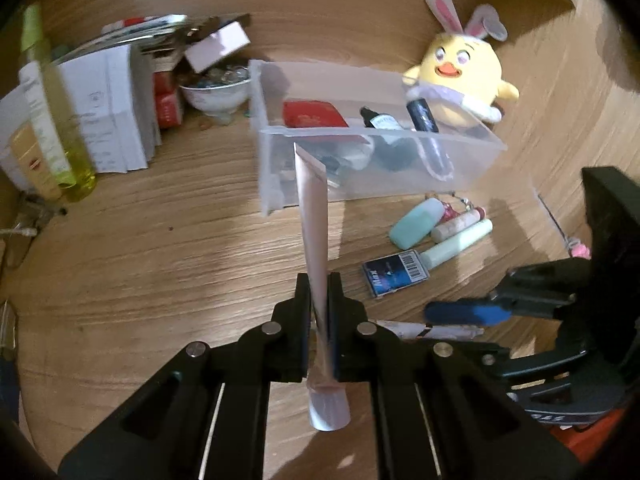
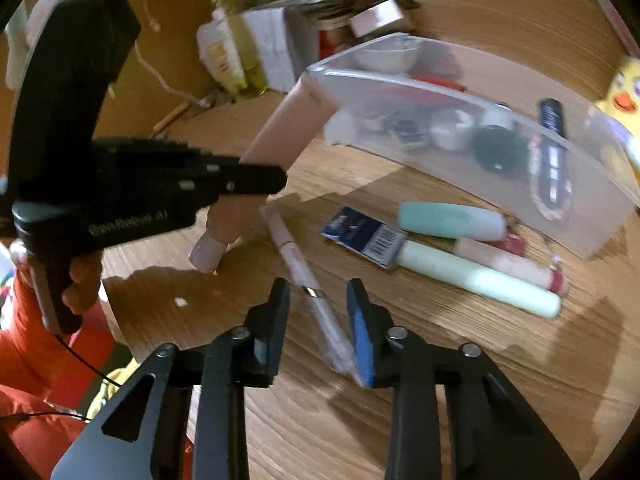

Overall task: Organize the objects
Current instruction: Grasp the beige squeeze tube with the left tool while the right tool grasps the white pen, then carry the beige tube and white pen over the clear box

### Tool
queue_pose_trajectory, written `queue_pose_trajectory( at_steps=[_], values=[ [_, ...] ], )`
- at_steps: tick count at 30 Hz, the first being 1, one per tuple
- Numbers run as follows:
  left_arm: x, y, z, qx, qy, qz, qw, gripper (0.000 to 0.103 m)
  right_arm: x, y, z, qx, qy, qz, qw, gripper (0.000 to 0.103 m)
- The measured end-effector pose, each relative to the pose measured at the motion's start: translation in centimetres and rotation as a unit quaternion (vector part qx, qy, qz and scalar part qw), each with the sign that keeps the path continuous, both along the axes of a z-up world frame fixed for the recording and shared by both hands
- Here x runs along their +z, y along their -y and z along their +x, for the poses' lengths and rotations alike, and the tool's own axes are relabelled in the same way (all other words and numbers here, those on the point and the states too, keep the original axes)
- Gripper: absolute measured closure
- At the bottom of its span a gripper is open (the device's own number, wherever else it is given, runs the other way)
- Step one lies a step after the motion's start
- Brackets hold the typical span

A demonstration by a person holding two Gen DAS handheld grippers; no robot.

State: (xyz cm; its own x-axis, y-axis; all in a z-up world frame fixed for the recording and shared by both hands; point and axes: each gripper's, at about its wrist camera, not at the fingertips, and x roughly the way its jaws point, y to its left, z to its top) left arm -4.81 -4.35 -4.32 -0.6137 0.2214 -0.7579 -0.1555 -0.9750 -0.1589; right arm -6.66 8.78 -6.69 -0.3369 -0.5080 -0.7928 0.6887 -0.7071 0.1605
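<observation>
Pink tube (image 1: 316, 240) clamped between the closed fingers of the left tool (image 1: 319, 292), crimped end toward the clear bin (image 1: 460, 184) (cap end nearest the camera). Right tool (image 2: 318, 300) straddles a slim white pen (image 2: 304, 272) lying on the worktop (image 2: 440, 360); whether its pads press the pen cannot be told. Mint bottles and a blue card lie beside the bin.
</observation>
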Motion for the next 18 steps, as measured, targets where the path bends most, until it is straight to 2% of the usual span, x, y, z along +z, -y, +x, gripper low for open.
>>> queue_pose_trajectory(
  at_steps=[2, 10, 18],
  values=[
    [0.2, 0.5, 0.5, 0.005, -0.004, 0.009, 0.9999, 0.097, -0.2, 0.7, 0.0, 0.010, 0.005, -0.001, 1.000, 0.085],
    [0.7, 1.8, 2.1, 0.026, -0.021, 0.029, 0.9990, 0.097, -0.2, 1.9, 0.5, 0.001, -0.030, 0.023, 0.999, 0.093],
    [2.0, 1.7, 2.1, 0.028, -0.044, 0.028, 0.9982, 0.097, 2.3, 0.4, 1.1, -0.025, -0.053, -0.014, 0.998, 0.093]
  ],
)
